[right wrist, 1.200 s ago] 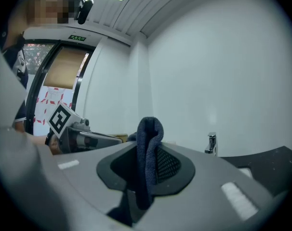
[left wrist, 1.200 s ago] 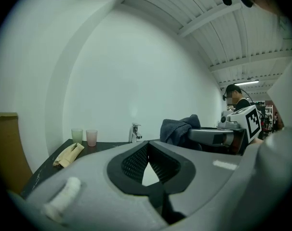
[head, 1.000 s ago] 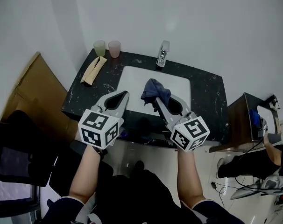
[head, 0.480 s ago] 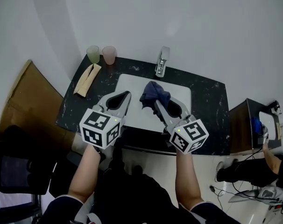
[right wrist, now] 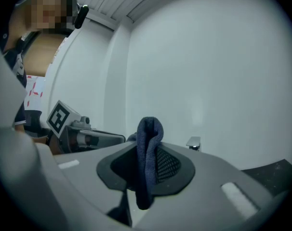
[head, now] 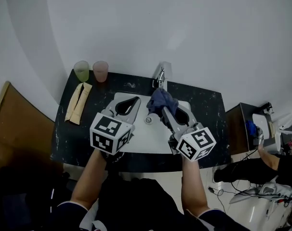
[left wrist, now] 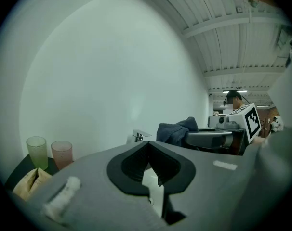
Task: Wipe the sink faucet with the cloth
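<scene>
A chrome faucet (head: pixel 161 76) stands at the back rim of the white sink (head: pixel 136 141), set in a black speckled counter (head: pixel 208 114). My right gripper (head: pixel 160 105) is shut on a dark blue cloth (head: pixel 162 100), which hangs bunched just in front of the faucet. In the right gripper view the cloth (right wrist: pixel 148 158) stands folded between the jaws, with the faucet (right wrist: pixel 194 143) beyond it. My left gripper (head: pixel 135 101) is shut and empty over the sink's left part. In the left gripper view the faucet (left wrist: pixel 139 136) and the cloth (left wrist: pixel 177 131) lie ahead to the right.
A green cup (head: pixel 81 71) and a pink cup (head: pixel 100 70) stand at the counter's back left corner, with a tan folded cloth (head: pixel 76 103) lying in front of them. A white wall rises right behind the counter. A person sits on the floor at the far right (head: pixel 261 170).
Both grippers have moved forward over the sink toward the faucet. The blue cloth, still held by the right gripper, has come from mid-basin to just in front of the faucet.
</scene>
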{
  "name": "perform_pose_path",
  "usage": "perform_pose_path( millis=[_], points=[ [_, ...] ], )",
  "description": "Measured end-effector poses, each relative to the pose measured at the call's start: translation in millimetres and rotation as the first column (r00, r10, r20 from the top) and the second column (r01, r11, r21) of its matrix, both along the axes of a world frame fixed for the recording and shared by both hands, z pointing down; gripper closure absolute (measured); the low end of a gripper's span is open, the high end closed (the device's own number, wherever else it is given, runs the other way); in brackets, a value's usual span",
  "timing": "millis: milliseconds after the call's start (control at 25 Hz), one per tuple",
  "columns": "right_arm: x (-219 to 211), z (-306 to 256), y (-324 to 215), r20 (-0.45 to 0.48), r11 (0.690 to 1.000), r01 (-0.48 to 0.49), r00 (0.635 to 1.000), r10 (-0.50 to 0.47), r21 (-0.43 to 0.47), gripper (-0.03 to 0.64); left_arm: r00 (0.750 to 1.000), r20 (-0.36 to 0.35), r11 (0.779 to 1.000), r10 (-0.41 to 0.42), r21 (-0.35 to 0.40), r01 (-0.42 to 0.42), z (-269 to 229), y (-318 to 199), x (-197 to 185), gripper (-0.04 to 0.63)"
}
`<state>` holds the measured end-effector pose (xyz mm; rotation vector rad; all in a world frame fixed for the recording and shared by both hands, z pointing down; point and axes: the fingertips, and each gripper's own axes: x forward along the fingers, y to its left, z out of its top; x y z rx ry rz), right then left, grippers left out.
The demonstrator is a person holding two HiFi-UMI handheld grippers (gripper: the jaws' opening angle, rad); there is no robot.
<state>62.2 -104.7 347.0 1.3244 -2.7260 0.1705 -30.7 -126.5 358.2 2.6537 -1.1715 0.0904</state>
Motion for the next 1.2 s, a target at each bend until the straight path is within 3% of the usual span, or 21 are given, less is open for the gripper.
perform_pose_path(
  millis=[200,560,680,960,1200],
  points=[
    [16,-4,-18,0.001,0.998,-0.064,0.998,0.064,0.005,0.546,0.998,0.007,0.998,0.062,-0.021,-0.062,10,-14,14,0.595],
    [58,-15,-51,0.058,0.997,-0.062,0.997,0.059,0.046,0.546,0.992,0.094,0.997,0.081,-0.020,-0.079,17,-41,62,0.592],
    [73,-29,-69,0.057,0.993,-0.079,0.996,0.074,0.086,0.546,0.987,0.105,0.992,0.120,-0.056,-0.115,30,-48,78,0.533],
    [71,-45,-110,-0.026,0.990,-0.030,0.999,0.034,0.138,0.546,0.978,0.153,0.986,0.144,-0.111,-0.127,69,-75,100,0.435],
    [40,-2,-141,-0.160,0.992,0.126,0.980,-0.120,0.031,0.548,0.971,0.166,0.977,0.172,-0.154,-0.147,92,-87,115,0.433]
  ],
)
